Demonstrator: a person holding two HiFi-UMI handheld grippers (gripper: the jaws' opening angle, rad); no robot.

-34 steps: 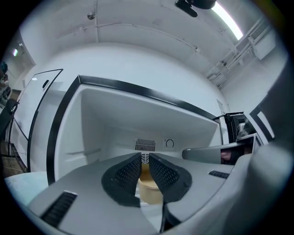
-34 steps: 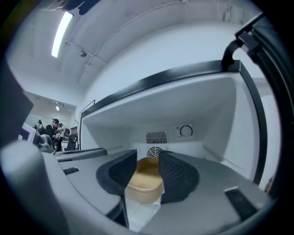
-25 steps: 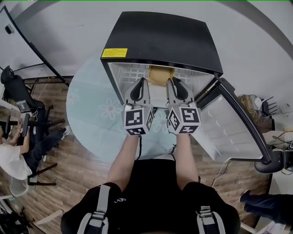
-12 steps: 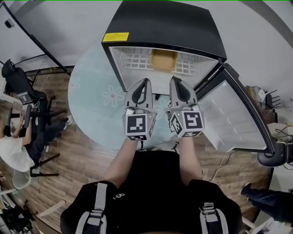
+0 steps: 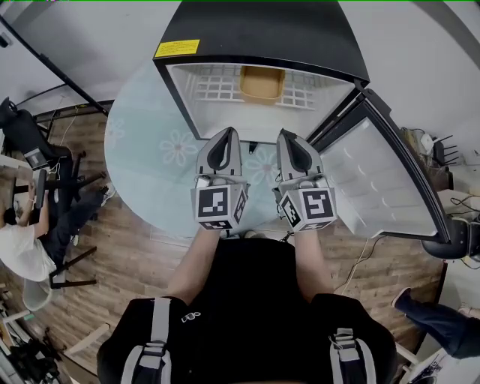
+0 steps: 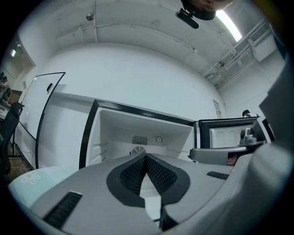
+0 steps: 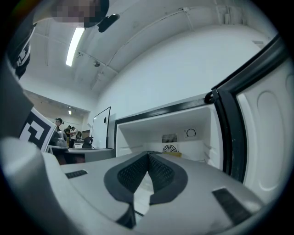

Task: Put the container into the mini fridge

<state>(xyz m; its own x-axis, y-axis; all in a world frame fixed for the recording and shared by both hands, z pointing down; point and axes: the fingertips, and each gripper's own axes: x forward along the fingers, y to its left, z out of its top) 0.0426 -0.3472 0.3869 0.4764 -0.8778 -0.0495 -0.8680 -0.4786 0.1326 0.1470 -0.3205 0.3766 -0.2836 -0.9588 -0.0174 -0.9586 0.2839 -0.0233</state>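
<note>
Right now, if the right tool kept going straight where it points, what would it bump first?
The shut, empty right tool points into the open mini fridge. Nothing stands before it; it would probably meet the tan container inside first, though depth is unclear.

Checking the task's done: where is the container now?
Head view, top centre: the tan container sits on the wire shelf inside the open mini fridge.

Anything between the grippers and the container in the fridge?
Nothing visible: the door stands open, and the container sits on the wire shelf beyond the left gripper and right gripper, both shut, empty.
</note>
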